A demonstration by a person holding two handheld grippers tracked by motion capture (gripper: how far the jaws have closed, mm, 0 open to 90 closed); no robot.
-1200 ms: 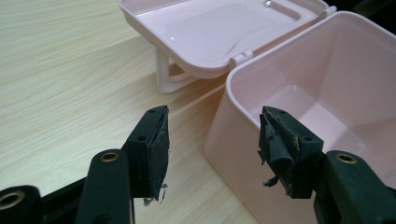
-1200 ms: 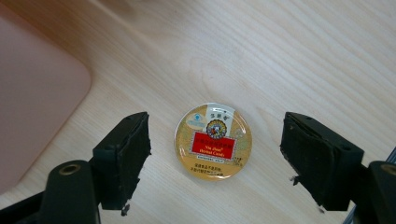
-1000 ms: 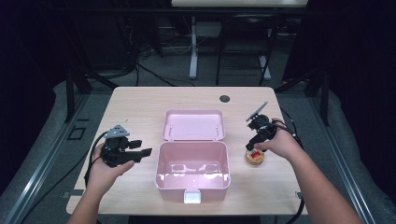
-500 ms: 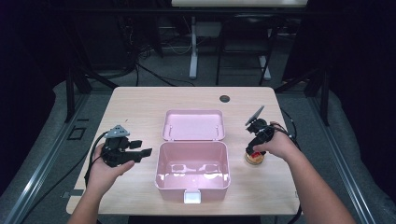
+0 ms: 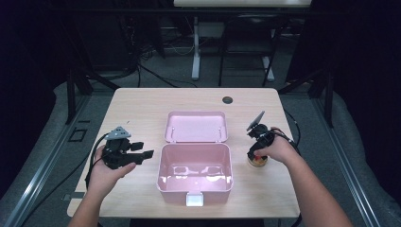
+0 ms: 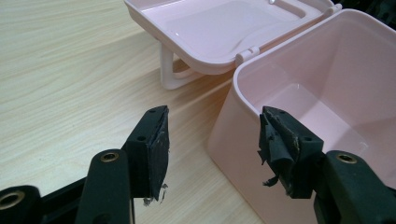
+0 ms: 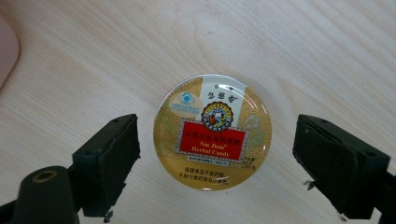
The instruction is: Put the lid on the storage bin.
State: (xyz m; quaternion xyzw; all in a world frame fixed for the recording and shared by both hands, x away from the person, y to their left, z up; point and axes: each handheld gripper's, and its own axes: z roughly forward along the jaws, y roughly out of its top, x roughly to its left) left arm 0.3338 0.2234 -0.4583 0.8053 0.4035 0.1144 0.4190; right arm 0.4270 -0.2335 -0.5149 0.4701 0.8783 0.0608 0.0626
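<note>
Wooden table (image 5: 142, 109) | right gripper (image 7: 215, 154) angled down, jaws wide astride candy tin (image 7: 212, 139) | left gripper (image 6: 212, 144) level, jaws open, empty

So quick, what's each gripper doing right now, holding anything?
Left gripper: open, holding nothing, beside the pink box.
Right gripper: open, empty, jaws either side of the round candy tin on the table.

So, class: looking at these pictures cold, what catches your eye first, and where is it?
First, the open pink box at mid-table, its lid laid back behind it. Next, the round gold candy tin with a red label, lying flat on the table right of the box, between the right gripper's open jaws. The left gripper waits open beside the box.
</note>
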